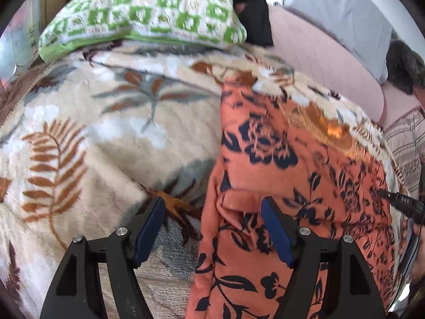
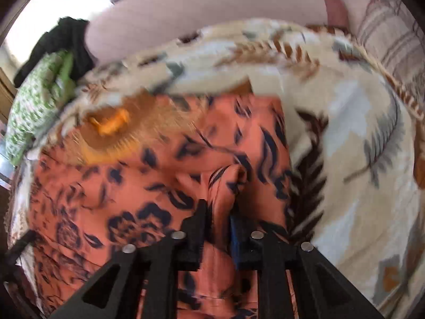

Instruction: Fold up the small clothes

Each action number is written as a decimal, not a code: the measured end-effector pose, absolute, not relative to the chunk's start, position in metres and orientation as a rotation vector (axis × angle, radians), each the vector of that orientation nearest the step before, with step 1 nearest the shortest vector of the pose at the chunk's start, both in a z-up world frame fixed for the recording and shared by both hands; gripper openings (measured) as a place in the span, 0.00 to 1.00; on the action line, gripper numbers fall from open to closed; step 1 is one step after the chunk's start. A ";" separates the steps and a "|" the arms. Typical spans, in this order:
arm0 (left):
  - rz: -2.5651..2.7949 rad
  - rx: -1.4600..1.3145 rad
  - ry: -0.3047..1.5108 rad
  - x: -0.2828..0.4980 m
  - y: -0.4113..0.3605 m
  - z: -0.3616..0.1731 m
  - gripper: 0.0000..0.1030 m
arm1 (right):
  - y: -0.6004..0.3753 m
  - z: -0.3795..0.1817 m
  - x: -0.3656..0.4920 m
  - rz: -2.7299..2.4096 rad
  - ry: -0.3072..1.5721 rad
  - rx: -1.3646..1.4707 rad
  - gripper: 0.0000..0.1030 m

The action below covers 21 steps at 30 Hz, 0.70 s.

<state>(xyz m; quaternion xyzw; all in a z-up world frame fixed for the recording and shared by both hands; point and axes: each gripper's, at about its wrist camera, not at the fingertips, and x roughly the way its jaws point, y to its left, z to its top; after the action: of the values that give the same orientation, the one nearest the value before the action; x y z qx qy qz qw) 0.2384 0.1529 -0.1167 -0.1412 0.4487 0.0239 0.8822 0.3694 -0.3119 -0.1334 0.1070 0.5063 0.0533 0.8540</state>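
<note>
One orange floral garment [image 2: 148, 191] lies lengthwise away from both cameras, right gripper [image 2: 219, 210] pinching its fold, left gripper [image 1: 212, 207] spread.

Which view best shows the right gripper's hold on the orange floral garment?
The right wrist view: the right gripper pinches a raised fold of the orange floral garment. The left wrist view shows the garment's spread but only a dark edge of that gripper.

Left claw [image 1: 212, 207]: jaws apart, straddling garment edge
Garment [image 1: 292, 164]: orange, dark floral, on leaf-print blanket [image 1: 106, 133]
Pillow [image 1: 143, 13]: green-white, beyond blanket
</note>
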 end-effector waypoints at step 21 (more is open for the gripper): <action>0.131 -0.126 0.927 0.263 0.131 -0.107 0.81 | -0.309 -0.068 0.333 0.303 0.917 0.391 0.76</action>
<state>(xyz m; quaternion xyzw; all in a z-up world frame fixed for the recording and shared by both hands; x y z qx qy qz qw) 0.2629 0.1310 -0.1069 -0.0605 0.4464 0.0632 0.8906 0.3328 -0.3086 -0.0676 0.1866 0.4380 0.1447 0.8674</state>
